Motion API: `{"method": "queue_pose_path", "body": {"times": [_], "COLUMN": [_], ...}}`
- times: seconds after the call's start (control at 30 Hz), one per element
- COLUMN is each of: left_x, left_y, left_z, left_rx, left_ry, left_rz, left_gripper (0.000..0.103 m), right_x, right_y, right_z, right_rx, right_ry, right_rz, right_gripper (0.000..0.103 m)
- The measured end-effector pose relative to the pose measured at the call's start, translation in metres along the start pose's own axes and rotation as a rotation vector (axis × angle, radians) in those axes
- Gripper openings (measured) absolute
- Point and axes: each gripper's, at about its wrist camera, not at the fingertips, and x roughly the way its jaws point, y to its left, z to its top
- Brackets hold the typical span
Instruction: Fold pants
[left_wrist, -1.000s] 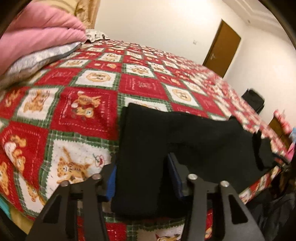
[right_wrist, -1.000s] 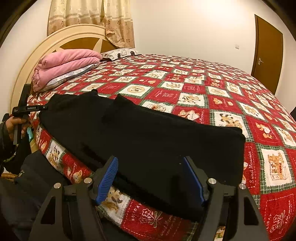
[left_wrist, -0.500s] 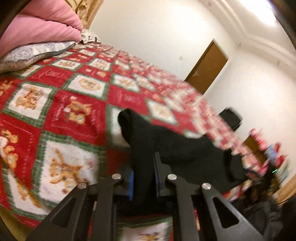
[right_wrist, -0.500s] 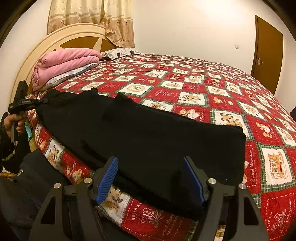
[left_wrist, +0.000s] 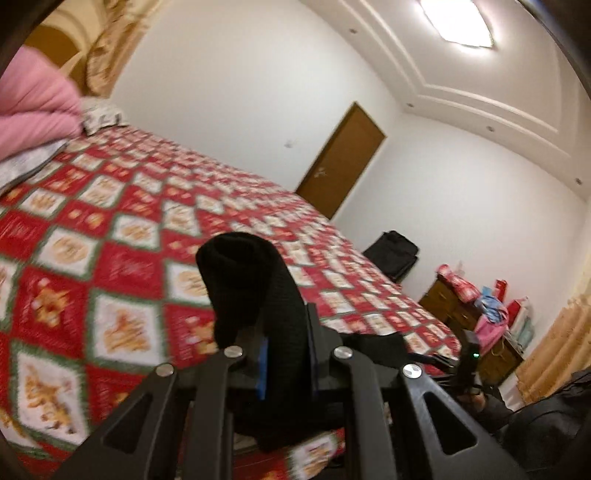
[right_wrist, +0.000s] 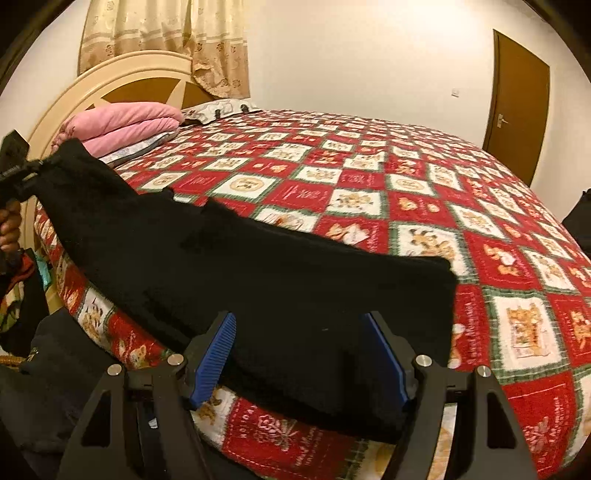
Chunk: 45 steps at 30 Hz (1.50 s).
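Left edge of the right wrist view: a hand (right_wrist: 9, 229) grips the handle of the left gripper (right_wrist: 37, 168), raised above the near left corner of the bed (right_wrist: 517, 229). Jaws clamped on one end of the black pants (right_wrist: 258, 288); that end is lifted clear of the bed and the cloth slopes down from it to the right. The left wrist view confirms: left gripper (left_wrist: 286, 349) with both blue pads pressed tight onto a bunched fold of the pants (left_wrist: 255, 280), which stands up in a rounded hump above the jaws. Background in that view is motion-blurred.

Just behind the lifted end, far left: folded pink bedding (right_wrist: 125, 123) stacked against the cream headboard (right_wrist: 110, 79), a patterned pillow (right_wrist: 218, 109) beside it, a curtain (right_wrist: 166, 33) above.

Centre: the rest of the pants lies flat along the near edge of the bed, on the red, green and white patchwork quilt (right_wrist: 369, 177). Lower hem droops slightly over the bed edge.

Near centre: right gripper (right_wrist: 301, 354), jaws standing wide, blue pads on either side of the right part of the pants near its squared right end. Pads not pressing the cloth; holding nothing.

Far right: brown door (right_wrist: 517, 107) in the white wall.
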Motion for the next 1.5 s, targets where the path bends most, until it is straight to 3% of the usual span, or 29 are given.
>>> {"method": "queue_pose_path", "body": {"times": [0.2, 0.4, 0.57, 0.87, 1.0, 1.1, 1.3, 1.4, 1.5], "left_x": [0.035, 0.086, 0.139, 0.206, 0.222, 0.237, 0.269, 0.263, 0.247], "left_y": [-0.056, -0.116, -0.163, -0.212, -0.228, -0.242, -0.255, -0.254, -0.238], "left_z": [0.012, 0.014, -0.002, -0.041, -0.043, -0.045, -0.064, -0.059, -0.048], "left_rx": [0.091, 0.179, 0.288, 0.376, 0.382, 0.401, 0.442, 0.410, 0.374], "left_ry": [0.046, 0.126, 0.237, 0.435, 0.468, 0.493, 0.556, 0.512, 0.467], "left_rz": [-0.045, -0.140, -0.159, -0.184, -0.199, -0.197, -0.182, -0.204, -0.167], "left_gripper": [0.016, 0.016, 0.016, 0.015, 0.013, 0.007, 0.007, 0.008, 0.008], "right_x": [-0.012, -0.018, -0.022, -0.026, -0.026, -0.027, -0.027, -0.026, -0.028], "right_y": [-0.019, -0.040, -0.061, -0.113, -0.128, -0.133, -0.135, -0.132, -0.126], "right_z": [0.008, 0.007, 0.005, -0.007, -0.013, -0.016, -0.016, -0.016, -0.014], "right_rx": [0.062, 0.135, 0.204, 0.409, 0.473, 0.497, 0.491, 0.478, 0.472], "right_ry": [-0.022, -0.030, -0.037, -0.029, -0.027, -0.032, -0.030, -0.039, -0.065], "right_rz": [-0.019, -0.040, -0.067, -0.119, -0.128, -0.144, -0.147, -0.118, -0.039], "right_gripper": [0.072, 0.072, 0.072, 0.072, 0.072, 0.072, 0.072, 0.072, 0.072]}}
